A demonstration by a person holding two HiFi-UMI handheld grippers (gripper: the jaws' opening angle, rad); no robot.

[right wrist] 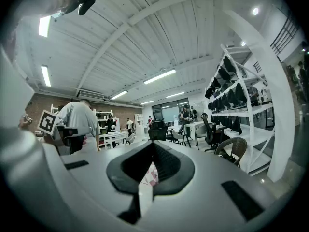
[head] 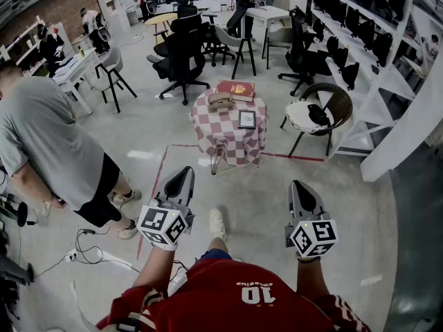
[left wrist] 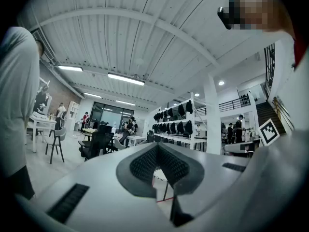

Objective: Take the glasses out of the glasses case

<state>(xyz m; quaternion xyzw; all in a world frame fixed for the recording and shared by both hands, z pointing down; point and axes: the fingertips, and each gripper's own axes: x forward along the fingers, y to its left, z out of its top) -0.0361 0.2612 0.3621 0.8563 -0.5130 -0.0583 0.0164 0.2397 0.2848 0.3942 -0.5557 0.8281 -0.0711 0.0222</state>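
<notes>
A tan glasses case (head: 220,101) lies shut on a small round table with a red-and-white checked cloth (head: 228,135), far ahead of me in the head view. No glasses are in sight. My left gripper (head: 183,176) and right gripper (head: 298,186) are held close to my body, well short of the table, both pointing toward it. Each one's jaws meet at the tip and hold nothing. In the left gripper view the left gripper (left wrist: 157,148) faces the room. In the right gripper view a strip of checked cloth (right wrist: 150,176) shows below the right gripper (right wrist: 153,146).
A red book (head: 237,89) and a small framed card (head: 247,119) share the table. A person in a grey shirt (head: 41,140) stands at left. A wicker chair (head: 320,113) and white shelving (head: 377,61) are at right, a black office chair (head: 181,52) behind. Cables (head: 90,249) lie on the floor.
</notes>
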